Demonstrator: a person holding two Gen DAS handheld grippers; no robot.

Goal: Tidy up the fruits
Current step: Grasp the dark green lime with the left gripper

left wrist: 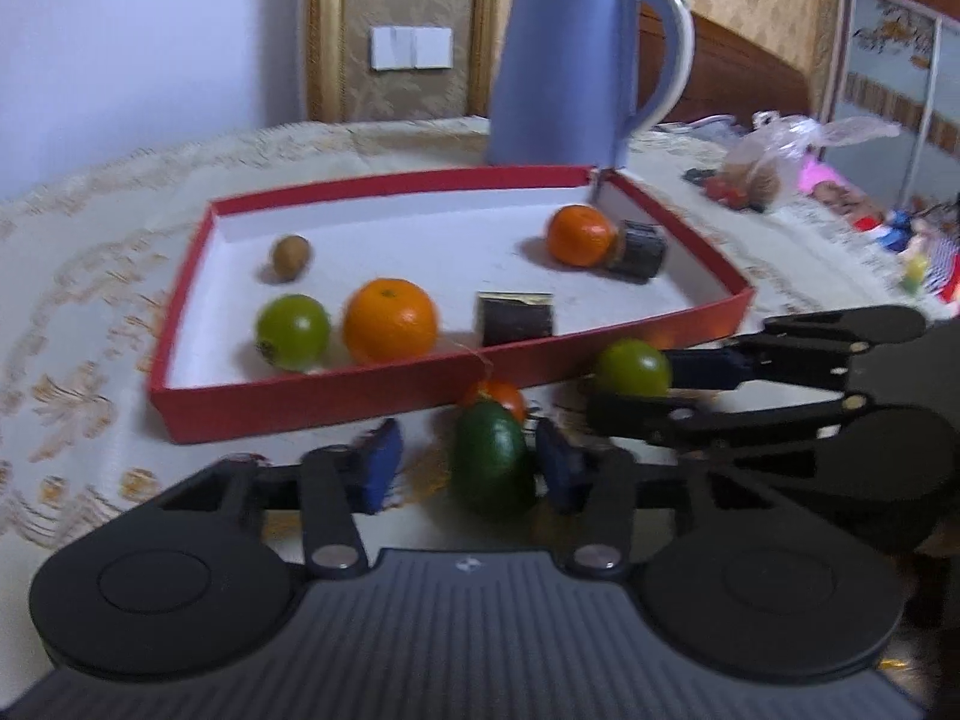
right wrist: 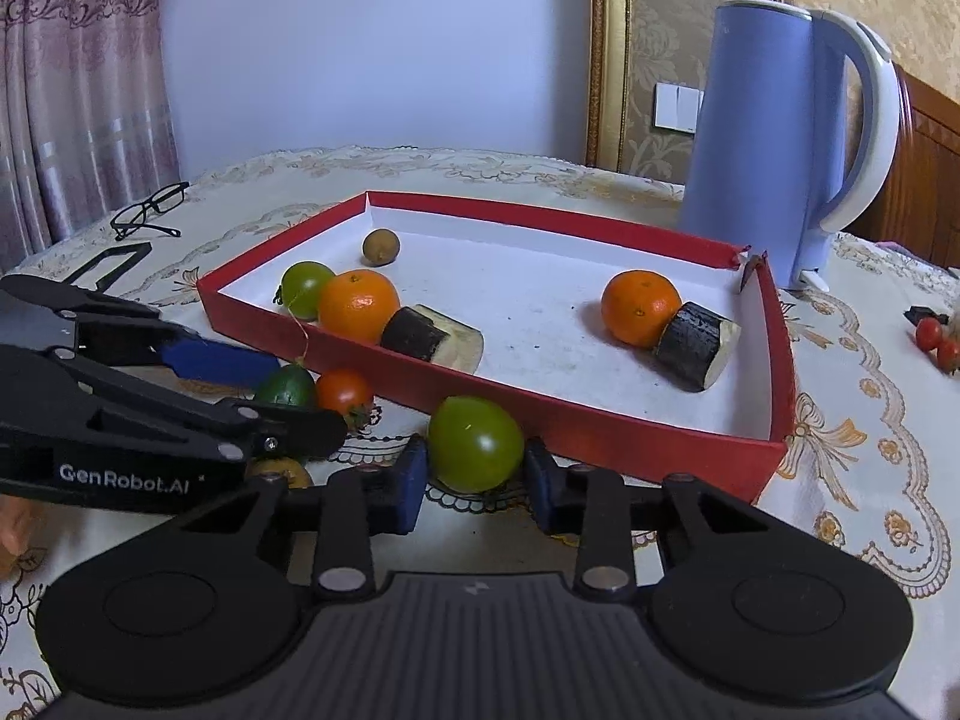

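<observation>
A red box (left wrist: 300, 402) (right wrist: 600, 444) with a white floor holds two oranges (right wrist: 358, 305) (right wrist: 639, 307), a green tomato (right wrist: 307, 288), a small brown fruit (right wrist: 380, 246) and two dark cut pieces (right wrist: 432, 336). In front of it my right gripper (right wrist: 477, 480) (left wrist: 624, 384) is shut on another green tomato (right wrist: 476, 443) (left wrist: 633, 368). A dark green fruit (left wrist: 493, 462) (right wrist: 285, 387) sits between the pads of my left gripper (left wrist: 468, 468) (right wrist: 294, 396). One pad touches it and the other stands off. A red cherry tomato (left wrist: 498, 396) (right wrist: 343, 390) lies just behind it.
A blue kettle (left wrist: 570, 60) (right wrist: 774, 120) stands behind the box's far corner. Black glasses (right wrist: 150, 210) lie at the far left of the patterned tablecloth. A plastic bag (left wrist: 774, 162) and cherry tomatoes (right wrist: 936, 342) are on the right. A yellowish fruit (right wrist: 282, 471) peeks out under the left gripper.
</observation>
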